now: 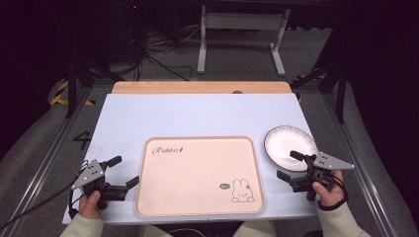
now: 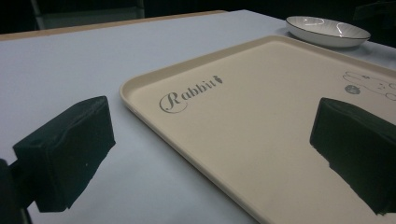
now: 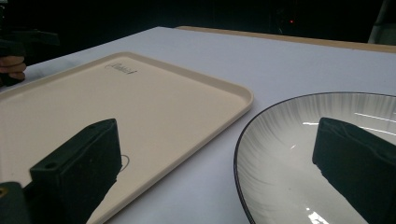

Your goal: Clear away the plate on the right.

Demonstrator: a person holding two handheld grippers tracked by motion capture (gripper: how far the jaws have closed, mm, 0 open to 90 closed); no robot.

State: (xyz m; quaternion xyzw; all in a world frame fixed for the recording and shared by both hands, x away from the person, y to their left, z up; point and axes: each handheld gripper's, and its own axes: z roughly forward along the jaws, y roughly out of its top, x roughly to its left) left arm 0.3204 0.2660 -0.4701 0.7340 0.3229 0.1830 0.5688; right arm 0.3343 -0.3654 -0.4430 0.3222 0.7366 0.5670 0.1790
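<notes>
Right gripper point(image 1: 290, 165) was spread wide, grasping nothing, one jaw over the near rim of the plate point(image 1: 284, 143). Left gripper point(image 1: 126, 171) also gaped, empty, straddling the left edge of the tray point(image 1: 197, 197); the plate lay far beyond it.

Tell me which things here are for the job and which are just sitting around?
For the job:
- white plate, at the open right gripper
- cream rabbit tray, beside the open left gripper

Just sitting around:
- white table cover
- metal stand and cables on the floor behind the table
</notes>
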